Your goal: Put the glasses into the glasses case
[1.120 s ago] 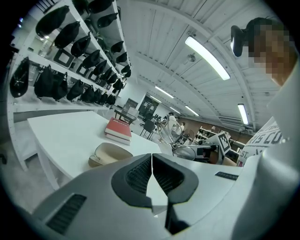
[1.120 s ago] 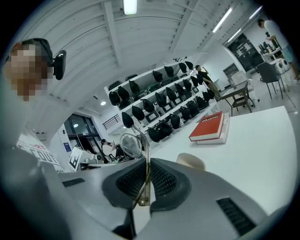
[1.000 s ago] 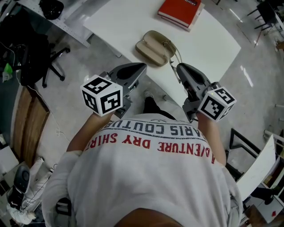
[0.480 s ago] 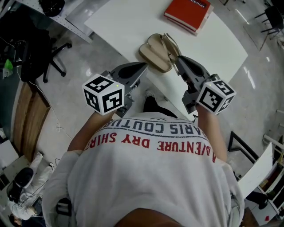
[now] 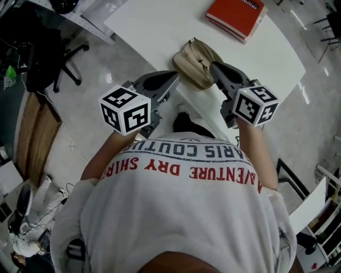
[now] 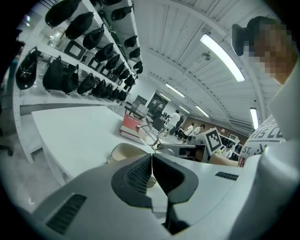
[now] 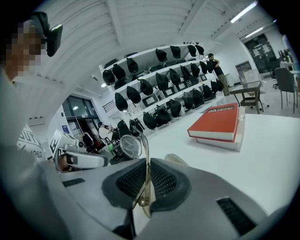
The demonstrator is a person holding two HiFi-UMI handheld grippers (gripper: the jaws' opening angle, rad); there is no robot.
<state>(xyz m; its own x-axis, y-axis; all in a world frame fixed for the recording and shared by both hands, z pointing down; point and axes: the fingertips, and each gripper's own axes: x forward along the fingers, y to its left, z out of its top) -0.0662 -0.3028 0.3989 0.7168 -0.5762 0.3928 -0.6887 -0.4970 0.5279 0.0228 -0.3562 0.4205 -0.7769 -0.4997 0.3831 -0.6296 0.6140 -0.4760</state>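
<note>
Right tool [image 7: 146,161]: clamped on a temple of the glasses [image 7: 130,146].
Left tool [image 6: 152,157]: jaws together, nothing between them, just left of the case.
Glasses: held over the glasses case [image 5: 191,65].
Glasses case: tan, at the bench's [image 5: 154,26] near edge.
Red book [image 5: 237,13]: far right, well apart.

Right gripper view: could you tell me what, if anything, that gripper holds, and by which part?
The right gripper is shut on the glasses, pinching a thin arm of the frame; one lens sticks out past it.
</note>
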